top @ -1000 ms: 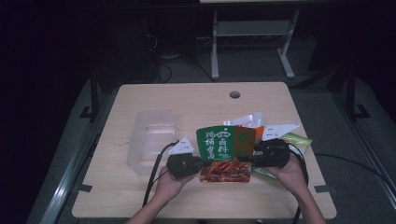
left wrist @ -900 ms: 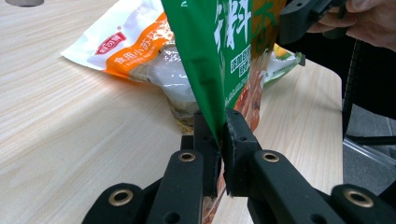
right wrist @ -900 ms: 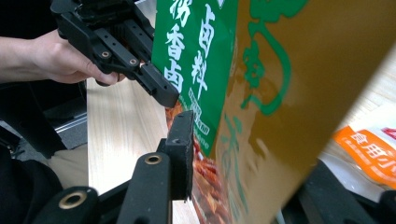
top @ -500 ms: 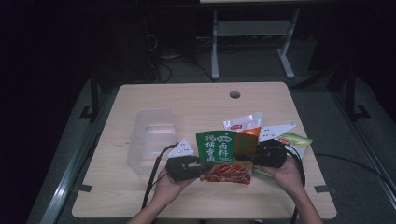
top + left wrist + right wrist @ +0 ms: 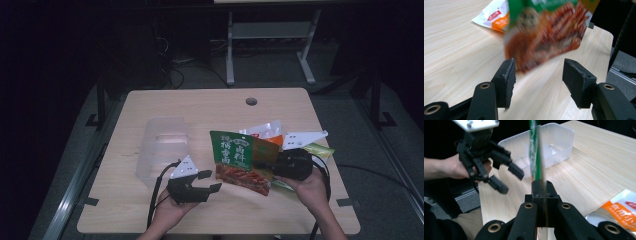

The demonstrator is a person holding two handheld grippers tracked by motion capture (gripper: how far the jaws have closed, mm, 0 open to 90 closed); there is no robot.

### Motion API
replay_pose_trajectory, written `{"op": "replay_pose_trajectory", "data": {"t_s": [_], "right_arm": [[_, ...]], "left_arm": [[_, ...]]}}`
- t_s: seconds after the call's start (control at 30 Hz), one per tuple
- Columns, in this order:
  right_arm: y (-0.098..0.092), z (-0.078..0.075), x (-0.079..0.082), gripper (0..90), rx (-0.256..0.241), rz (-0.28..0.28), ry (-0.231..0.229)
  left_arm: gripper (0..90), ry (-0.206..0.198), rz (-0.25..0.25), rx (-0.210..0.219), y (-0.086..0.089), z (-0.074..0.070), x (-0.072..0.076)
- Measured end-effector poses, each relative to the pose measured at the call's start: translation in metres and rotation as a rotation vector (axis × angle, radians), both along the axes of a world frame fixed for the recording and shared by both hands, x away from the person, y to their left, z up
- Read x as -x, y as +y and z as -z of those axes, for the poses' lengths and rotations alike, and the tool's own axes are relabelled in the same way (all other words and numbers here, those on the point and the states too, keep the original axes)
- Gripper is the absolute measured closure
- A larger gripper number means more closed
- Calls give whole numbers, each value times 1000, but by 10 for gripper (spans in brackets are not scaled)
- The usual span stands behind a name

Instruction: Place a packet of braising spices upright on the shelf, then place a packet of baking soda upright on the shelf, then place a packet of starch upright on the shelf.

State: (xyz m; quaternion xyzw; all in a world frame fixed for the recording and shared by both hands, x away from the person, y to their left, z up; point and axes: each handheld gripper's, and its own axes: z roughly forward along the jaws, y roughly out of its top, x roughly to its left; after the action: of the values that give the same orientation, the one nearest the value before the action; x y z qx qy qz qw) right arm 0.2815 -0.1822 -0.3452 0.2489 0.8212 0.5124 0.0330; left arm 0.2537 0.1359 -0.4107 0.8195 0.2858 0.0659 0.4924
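Item: green-and-red snack packet [image 5: 239, 162], lifted above table centre-right, clamped edge-on by right gripper [image 5: 270, 165]. Left gripper [image 5: 209, 181] has just let go, jaws spread, at packet's 8 o'clock. Likely handover complete; clear bin [image 5: 162, 148] probably next.

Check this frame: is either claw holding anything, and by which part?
The right claw is shut on the green snack pouch, pinching its side edge so it hangs above the table. The left claw is open and holds nothing.
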Motion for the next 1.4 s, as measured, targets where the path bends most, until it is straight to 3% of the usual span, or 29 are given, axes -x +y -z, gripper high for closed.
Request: {"op": "replay_pose_trajectory", "data": {"t_s": [0.37,0.57,0.6,0.77,1.4], "right_arm": [[12,-17,-17,896,24,21,-15],[18,-22,-22,897,38,23,-16],[19,-24,-24,896,42,26,-18],[22,-28,-29,896,29,29,-30],[43,-45,-43,897,41,-1,-58]], "left_arm": [[388,-18,24,1,5,5,6],[323,-32,34,13,1,7,9],[305,-39,43,-6,0,8,9],[260,-35,36,9,0,10,9],[242,-39,50,0,-1,11,12]]}}
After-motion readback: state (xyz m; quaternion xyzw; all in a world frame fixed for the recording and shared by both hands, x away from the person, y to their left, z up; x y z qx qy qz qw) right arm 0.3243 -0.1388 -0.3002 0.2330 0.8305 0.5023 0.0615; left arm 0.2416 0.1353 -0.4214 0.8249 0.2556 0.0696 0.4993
